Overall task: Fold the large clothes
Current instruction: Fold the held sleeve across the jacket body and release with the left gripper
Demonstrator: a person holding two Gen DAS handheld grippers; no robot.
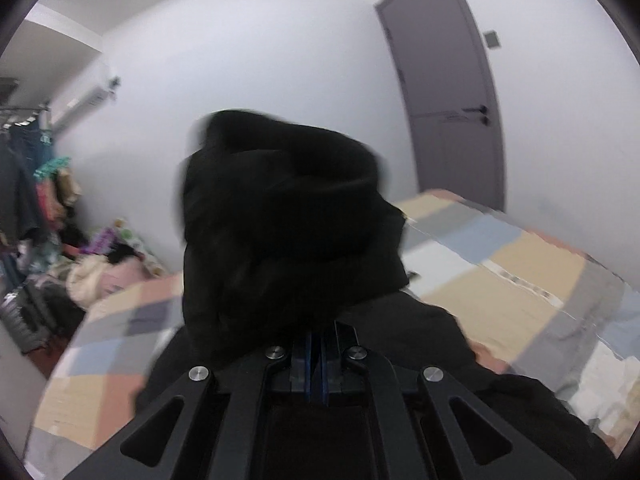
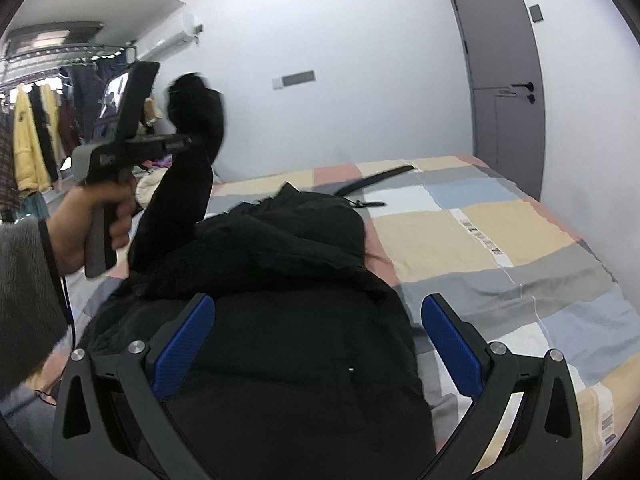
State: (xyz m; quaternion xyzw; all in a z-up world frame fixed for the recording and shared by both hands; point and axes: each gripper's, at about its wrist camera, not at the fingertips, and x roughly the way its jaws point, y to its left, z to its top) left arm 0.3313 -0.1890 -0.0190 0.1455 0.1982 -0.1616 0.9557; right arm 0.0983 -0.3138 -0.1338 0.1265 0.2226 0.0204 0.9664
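Sleeve [image 2: 180, 184] of the black jacket [image 2: 288, 320] rides high, pinched in my left gripper [image 1: 316, 344] for folding inward, while my right gripper [image 2: 320, 336] hovers spread.

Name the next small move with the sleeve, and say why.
Probably carry the sleeve across and lay it on the jacket. The left gripper is shut on it and holds it raised off the bed, while the right gripper is open over the jacket's body, holding nothing.
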